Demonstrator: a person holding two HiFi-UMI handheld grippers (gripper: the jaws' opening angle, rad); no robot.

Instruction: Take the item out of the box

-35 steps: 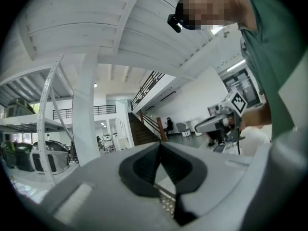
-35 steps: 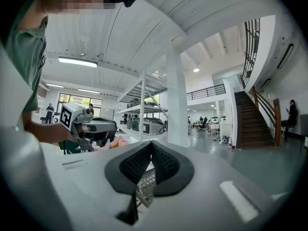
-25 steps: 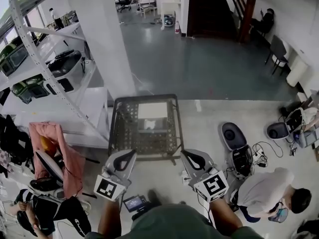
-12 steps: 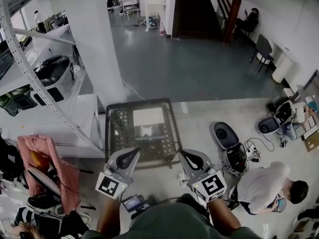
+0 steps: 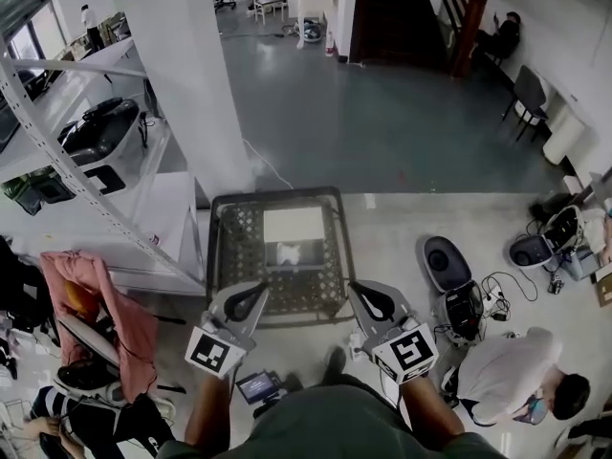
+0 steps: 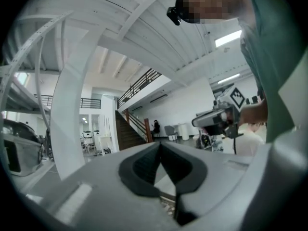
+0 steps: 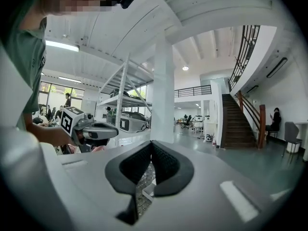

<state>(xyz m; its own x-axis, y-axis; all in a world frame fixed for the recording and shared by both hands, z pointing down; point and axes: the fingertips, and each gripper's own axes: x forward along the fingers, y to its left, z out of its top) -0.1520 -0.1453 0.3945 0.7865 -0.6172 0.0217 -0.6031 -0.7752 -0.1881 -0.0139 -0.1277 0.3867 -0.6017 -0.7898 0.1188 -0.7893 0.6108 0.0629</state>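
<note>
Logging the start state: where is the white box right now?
In the head view the white box sits near the middle of the dark mesh table, ahead of and between the left gripper and the right gripper.

Count: 2 grippers, i.e. left gripper [image 5: 251,297] + right gripper [image 5: 367,297]. 1 mesh table [image 5: 226,256] w/ 1 white box [image 5: 293,225]. 1 white pillar [image 5: 191,75] far left. 1 staircase [image 5: 397,17] far. 2 ppl on right: near person [image 5: 507,376], far person [image 5: 502,36].
</note>
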